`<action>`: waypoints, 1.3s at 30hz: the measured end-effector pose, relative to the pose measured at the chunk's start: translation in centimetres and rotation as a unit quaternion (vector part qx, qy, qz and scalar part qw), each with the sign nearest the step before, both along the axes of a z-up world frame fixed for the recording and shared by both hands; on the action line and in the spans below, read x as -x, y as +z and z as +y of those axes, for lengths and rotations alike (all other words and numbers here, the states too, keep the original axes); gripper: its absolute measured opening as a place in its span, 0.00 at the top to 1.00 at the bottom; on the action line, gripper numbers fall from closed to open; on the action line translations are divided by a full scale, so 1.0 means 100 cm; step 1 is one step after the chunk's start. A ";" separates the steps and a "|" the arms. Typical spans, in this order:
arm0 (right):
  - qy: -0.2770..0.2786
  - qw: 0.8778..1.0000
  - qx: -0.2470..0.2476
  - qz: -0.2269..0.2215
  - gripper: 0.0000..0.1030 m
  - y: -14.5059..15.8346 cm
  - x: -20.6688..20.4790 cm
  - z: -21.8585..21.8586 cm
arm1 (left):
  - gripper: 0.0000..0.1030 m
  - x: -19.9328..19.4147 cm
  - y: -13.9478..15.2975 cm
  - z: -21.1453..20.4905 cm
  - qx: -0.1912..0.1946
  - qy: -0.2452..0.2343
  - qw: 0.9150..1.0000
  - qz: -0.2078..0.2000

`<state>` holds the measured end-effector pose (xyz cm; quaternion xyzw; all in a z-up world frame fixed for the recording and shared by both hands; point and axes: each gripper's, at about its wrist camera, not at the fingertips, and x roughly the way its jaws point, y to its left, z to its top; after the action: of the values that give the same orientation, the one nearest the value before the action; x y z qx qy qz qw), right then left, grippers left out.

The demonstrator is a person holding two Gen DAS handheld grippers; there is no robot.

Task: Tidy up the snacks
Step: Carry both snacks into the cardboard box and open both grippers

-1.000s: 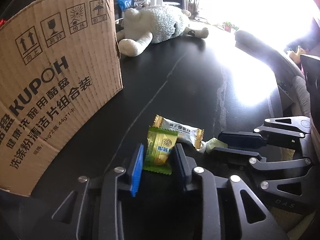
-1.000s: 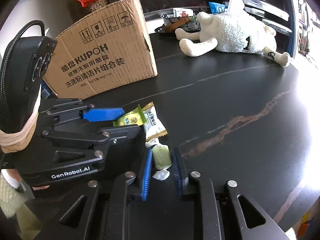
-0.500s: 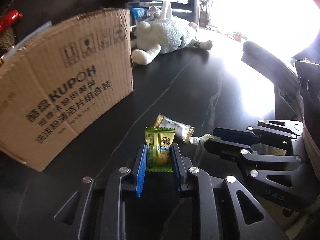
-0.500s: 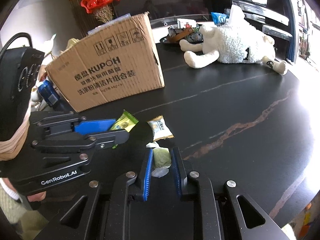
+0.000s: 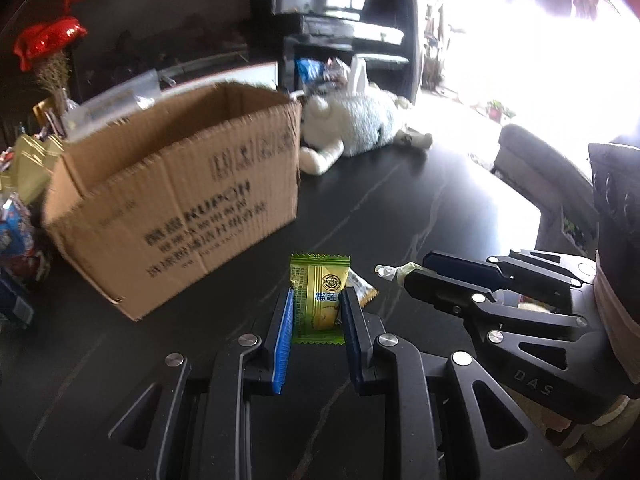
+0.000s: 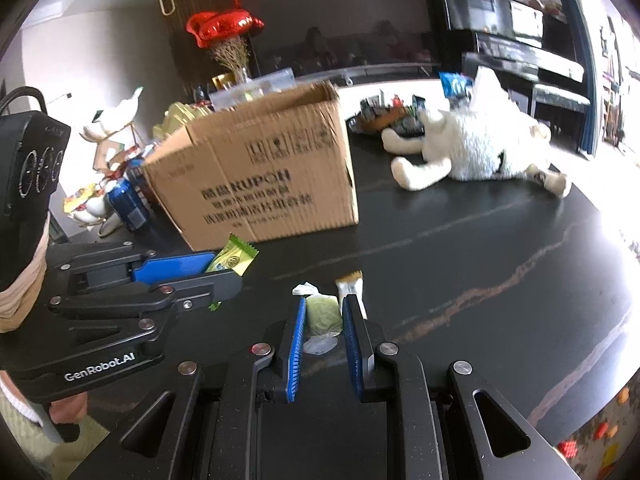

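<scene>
My left gripper [image 5: 316, 300] is shut on a green and yellow snack packet [image 5: 318, 292] and holds it above the black table; the packet also shows in the right wrist view [image 6: 232, 258]. My right gripper [image 6: 323, 308] is shut on a pale green wrapped candy [image 6: 322, 314], lifted off the table; its twisted end shows in the left wrist view [image 5: 394, 270]. A white and gold snack packet [image 6: 351, 284] lies on the table under the grippers. The open cardboard box [image 5: 180, 200] stands ahead and left, and in the right wrist view [image 6: 264, 172].
A white plush toy [image 6: 476, 148] lies on the black table [image 6: 500, 264] at the back right. More snack packets and a blue can [image 6: 128, 204] sit left of the box. A tray of items [image 6: 384, 116] is behind the box. The table edge curves at right.
Both grippers have closed on their snacks and risen from the table, so the box's open top has come into view. The white and gold packet stayed on the table.
</scene>
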<state>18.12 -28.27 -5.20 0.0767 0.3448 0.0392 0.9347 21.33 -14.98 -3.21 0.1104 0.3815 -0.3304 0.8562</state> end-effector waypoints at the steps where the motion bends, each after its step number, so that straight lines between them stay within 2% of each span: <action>1: 0.002 1.000 0.002 -0.007 0.80 0.006 0.000 0.002 | 0.76 0.000 0.004 0.002 0.003 0.003 1.000 -0.003; 11: 0.022 0.997 0.007 -0.078 0.80 0.063 -0.009 0.020 | 0.77 -0.003 0.049 0.029 0.041 0.042 0.997 -0.041; 18: 0.036 0.993 0.009 -0.108 0.80 0.090 -0.029 0.031 | 0.77 -0.017 0.079 0.049 0.054 0.080 0.993 -0.073; 27: 0.065 0.990 0.006 -0.124 0.80 0.113 -0.062 0.045 | 0.77 -0.042 0.094 0.067 0.066 0.117 0.988 -0.073; 39: 0.074 0.991 0.024 -0.111 0.80 0.121 -0.115 0.052 | 0.77 -0.095 0.095 0.074 0.069 0.141 0.986 -0.056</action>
<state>29.66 -23.07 6.87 0.0237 0.2448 0.1087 0.9632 30.87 -7.54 6.31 0.0147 0.3213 -0.2249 0.9198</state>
